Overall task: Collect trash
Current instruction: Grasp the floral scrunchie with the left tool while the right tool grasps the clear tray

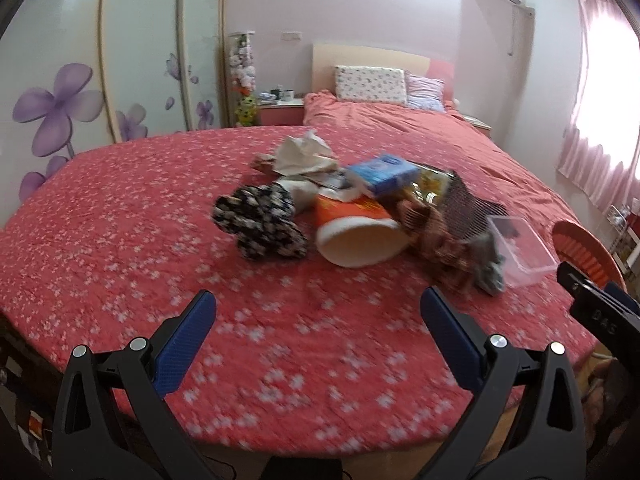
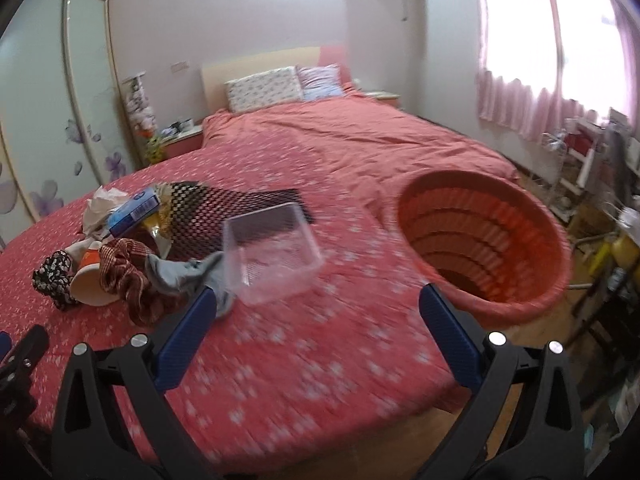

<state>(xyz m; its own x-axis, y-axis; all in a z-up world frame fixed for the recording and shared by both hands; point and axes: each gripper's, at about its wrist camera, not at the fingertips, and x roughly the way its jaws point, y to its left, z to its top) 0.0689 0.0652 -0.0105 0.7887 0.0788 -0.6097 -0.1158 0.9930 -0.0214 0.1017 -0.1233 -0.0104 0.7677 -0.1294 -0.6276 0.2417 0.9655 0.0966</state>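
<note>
A pile of trash and cloth lies on the red flowered bedspread (image 1: 120, 240). It holds an orange paper cup (image 1: 356, 236) on its side, a blue box (image 1: 384, 172), crumpled tissue (image 1: 304, 152), a black-and-white cloth (image 1: 260, 228), a black mesh sheet (image 2: 224, 208) and a clear plastic tub (image 2: 272, 252). An orange basket (image 2: 488, 240) stands at the bed's right corner. My left gripper (image 1: 318, 312) is open, short of the cup. The right gripper (image 2: 316, 308) is open just before the tub, with nothing between its fingers.
Pillows (image 1: 370, 84) and a headboard are at the far end of the bed. A nightstand (image 1: 280, 110) and a wardrobe with purple flowers (image 1: 60, 108) stand on the left. Pink curtains (image 2: 532, 108) and cluttered shelves (image 2: 592, 160) fill the right side.
</note>
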